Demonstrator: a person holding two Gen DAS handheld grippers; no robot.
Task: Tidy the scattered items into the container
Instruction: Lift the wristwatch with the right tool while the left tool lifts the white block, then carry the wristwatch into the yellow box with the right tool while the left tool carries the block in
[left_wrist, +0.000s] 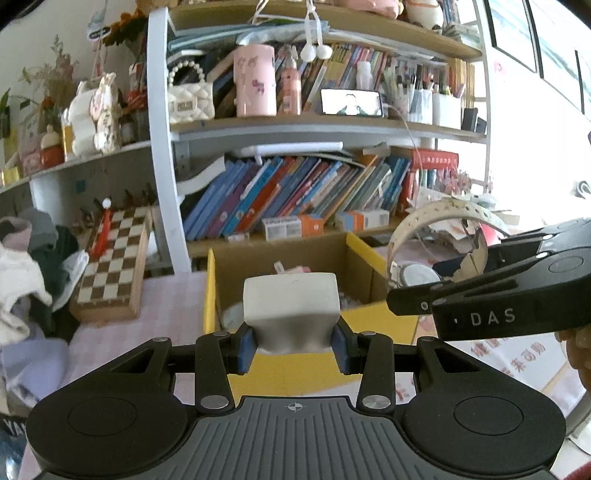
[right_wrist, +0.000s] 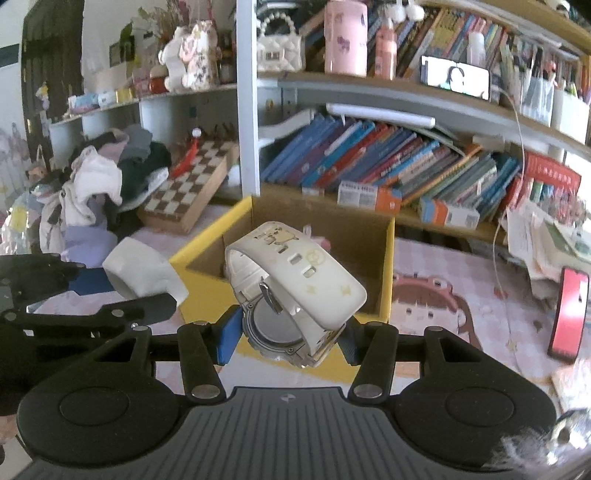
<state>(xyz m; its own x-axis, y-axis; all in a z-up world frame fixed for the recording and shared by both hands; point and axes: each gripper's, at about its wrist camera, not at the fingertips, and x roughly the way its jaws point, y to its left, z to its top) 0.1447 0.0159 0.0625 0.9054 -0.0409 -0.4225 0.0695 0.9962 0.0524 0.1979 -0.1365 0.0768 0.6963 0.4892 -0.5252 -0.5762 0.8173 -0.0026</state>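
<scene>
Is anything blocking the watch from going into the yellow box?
Nothing visible does. The right gripper holds the watch just in front of the yellow box, whose top is open. The left gripper, holding a white tape roll, is off to the side.

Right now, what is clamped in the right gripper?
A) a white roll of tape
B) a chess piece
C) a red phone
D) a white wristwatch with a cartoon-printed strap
D: in the right wrist view the right gripper pinches the watch at its case, strap looped above, near the yellow box.
</scene>
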